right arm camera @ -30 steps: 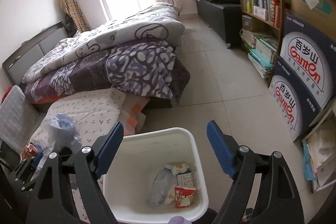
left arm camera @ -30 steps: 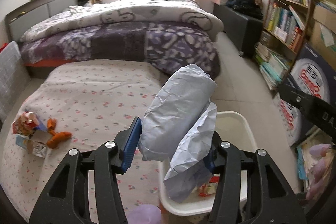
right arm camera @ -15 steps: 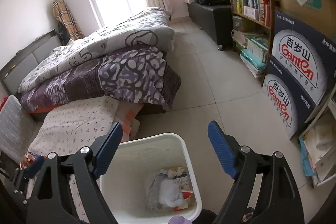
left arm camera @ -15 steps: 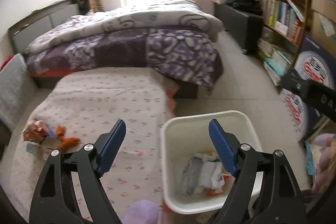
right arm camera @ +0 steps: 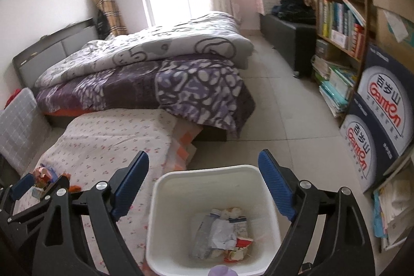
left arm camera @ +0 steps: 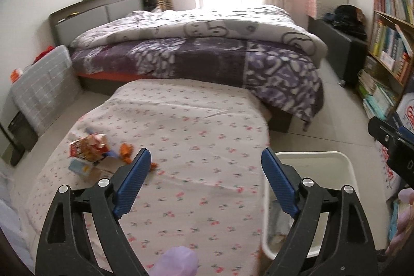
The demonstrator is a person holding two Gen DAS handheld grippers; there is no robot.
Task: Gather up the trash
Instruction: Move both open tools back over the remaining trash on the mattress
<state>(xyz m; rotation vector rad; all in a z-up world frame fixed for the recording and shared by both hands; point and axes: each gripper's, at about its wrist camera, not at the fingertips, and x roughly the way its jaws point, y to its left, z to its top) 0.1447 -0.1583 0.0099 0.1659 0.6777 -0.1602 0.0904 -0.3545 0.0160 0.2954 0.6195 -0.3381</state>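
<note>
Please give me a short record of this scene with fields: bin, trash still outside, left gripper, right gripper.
bin: white bin on floor beside floral mattress, crumpled paper and wrappers inside
trash still outside: cartons and orange scraps on the mattress
left gripper: jaws just opened, nothing between fingers
right gripper: open, empty, over bin

The bin (right arm camera: 165,211) is smooth white plastic, and the trash (right arm camera: 220,234) in it is crumpled paper and shiny wrappers. The mat (left arm camera: 181,133) is soft flowered cloth. The floor (right arm camera: 284,126) is smooth tile. The boxes (right arm camera: 383,105) are glossy cardboard.
</note>
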